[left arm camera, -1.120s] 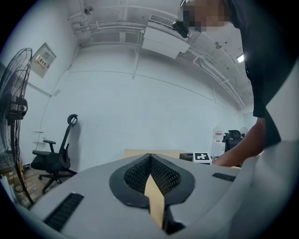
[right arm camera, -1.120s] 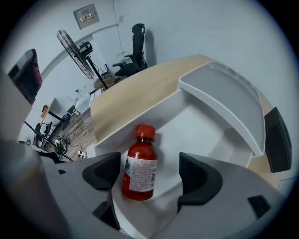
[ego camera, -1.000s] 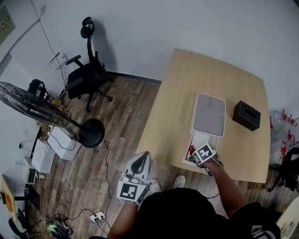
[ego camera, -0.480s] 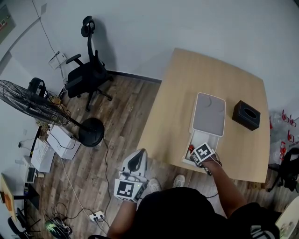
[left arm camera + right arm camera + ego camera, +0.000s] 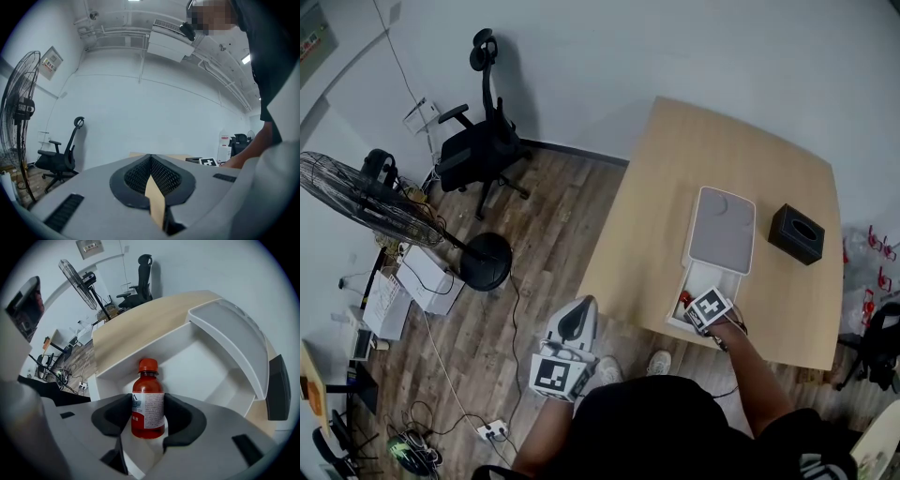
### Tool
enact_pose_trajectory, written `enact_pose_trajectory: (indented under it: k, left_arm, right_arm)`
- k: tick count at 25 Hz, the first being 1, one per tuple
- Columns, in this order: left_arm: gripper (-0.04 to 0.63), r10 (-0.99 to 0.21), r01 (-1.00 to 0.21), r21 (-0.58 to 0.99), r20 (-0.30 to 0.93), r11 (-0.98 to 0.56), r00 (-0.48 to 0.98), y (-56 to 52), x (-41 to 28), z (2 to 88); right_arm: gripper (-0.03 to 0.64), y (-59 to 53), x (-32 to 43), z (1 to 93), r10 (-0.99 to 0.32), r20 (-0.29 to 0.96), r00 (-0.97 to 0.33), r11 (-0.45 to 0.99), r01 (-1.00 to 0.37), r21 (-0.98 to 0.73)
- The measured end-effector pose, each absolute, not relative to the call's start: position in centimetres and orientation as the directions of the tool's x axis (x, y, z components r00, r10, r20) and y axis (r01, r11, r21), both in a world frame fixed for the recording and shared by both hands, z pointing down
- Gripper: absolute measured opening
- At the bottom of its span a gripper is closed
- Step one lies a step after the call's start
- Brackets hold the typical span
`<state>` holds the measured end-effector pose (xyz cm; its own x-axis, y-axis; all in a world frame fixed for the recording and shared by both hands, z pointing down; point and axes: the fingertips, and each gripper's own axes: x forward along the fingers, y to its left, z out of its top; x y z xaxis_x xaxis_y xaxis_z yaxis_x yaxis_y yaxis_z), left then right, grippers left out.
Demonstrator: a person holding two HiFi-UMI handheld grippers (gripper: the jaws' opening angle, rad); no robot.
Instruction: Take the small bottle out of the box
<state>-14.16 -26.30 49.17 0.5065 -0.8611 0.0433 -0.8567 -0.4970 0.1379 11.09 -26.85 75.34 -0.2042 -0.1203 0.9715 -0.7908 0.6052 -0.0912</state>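
Observation:
A small red bottle (image 5: 148, 399) with a red cap and white label stands upright in the near end of the open white box (image 5: 197, 362). My right gripper (image 5: 148, 412) has a dark pad against each side of the label, and its jaws are closing on it. In the head view the right gripper (image 5: 694, 307) reaches into the box (image 5: 719, 277) at the table's near edge, and only a red bit of the bottle (image 5: 682, 300) shows. My left gripper (image 5: 578, 314) hangs over the floor left of the table, shut and empty, as its own view (image 5: 150, 158) shows.
The box's lid (image 5: 722, 230) lies open toward the far side on the wooden table (image 5: 675, 178). A black tissue box (image 5: 795, 232) sits to the right. Beyond the table's left edge, an office chair (image 5: 478, 141), a standing fan (image 5: 375, 202) and cables are on the floor.
My left gripper has drifted a little to the left over the floor. The right gripper stays in the box at the same spot.

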Motion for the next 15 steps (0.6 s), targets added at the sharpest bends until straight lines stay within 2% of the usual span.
enact_pose_trajectory:
  k: [4, 15]
  left_arm:
    - [0.011, -0.86, -0.855, 0.141, 0.037, -0.5, 0.509, -26.1, -14.6, 49.6]
    - [0.011, -0.845, -0.842, 0.125, 0.039, -0.525, 0.533, -26.0, -12.9, 49.5]
  right_arm:
    - [0.225, -26.9, 10.8, 75.0, -0.15, 0.964, -0.22, 0.608, -0.79, -0.086]
    - [0.216, -28.9, 12.6, 70.2, -0.381, 0.882, -0.275, 0.518, -0.854, -0.043]
